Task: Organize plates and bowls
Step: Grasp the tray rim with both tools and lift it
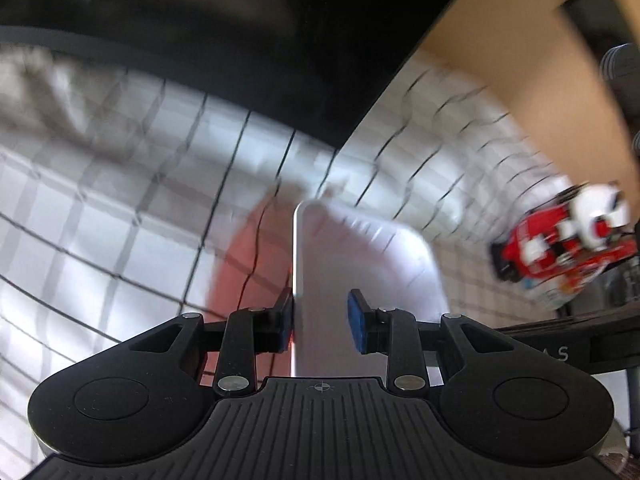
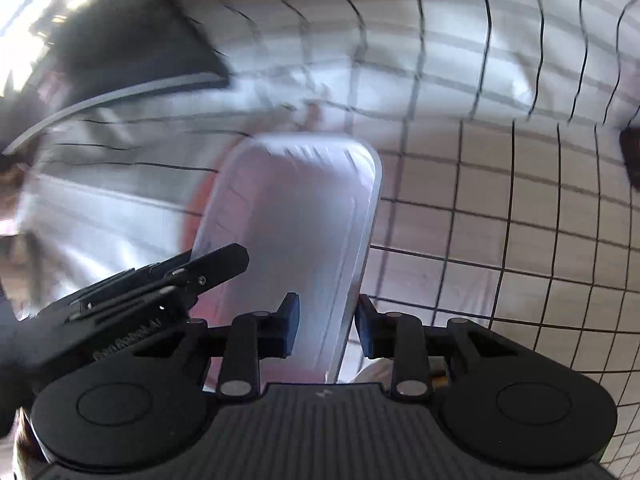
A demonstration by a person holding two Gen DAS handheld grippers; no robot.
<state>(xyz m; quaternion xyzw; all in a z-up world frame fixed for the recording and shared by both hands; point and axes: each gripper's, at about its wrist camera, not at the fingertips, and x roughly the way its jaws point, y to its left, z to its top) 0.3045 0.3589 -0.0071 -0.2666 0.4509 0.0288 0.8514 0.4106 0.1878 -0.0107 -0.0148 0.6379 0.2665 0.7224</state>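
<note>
A white rectangular plate [image 1: 360, 264] with rounded corners hangs tilted between both grippers. In the left wrist view my left gripper [image 1: 322, 320] is shut on its left rim, one pad outside the edge and the other over the plate's face. My right gripper [image 2: 326, 326] is shut on the plate's right rim [image 2: 360, 240]. The left gripper's fingers [image 2: 216, 264] reach onto the plate's opposite side in the right wrist view. Under the plate lies a red round dish [image 1: 248, 264], mostly hidden and blurred, and it shows as a red edge [image 2: 196, 208] in the right wrist view.
A white tablecloth with a black grid [image 2: 500, 220] covers the table. A large dark panel [image 1: 240, 60] stands behind it, with a cardboard box [image 1: 540, 80] to its right. A red and white packet [image 1: 560, 248] lies at the right.
</note>
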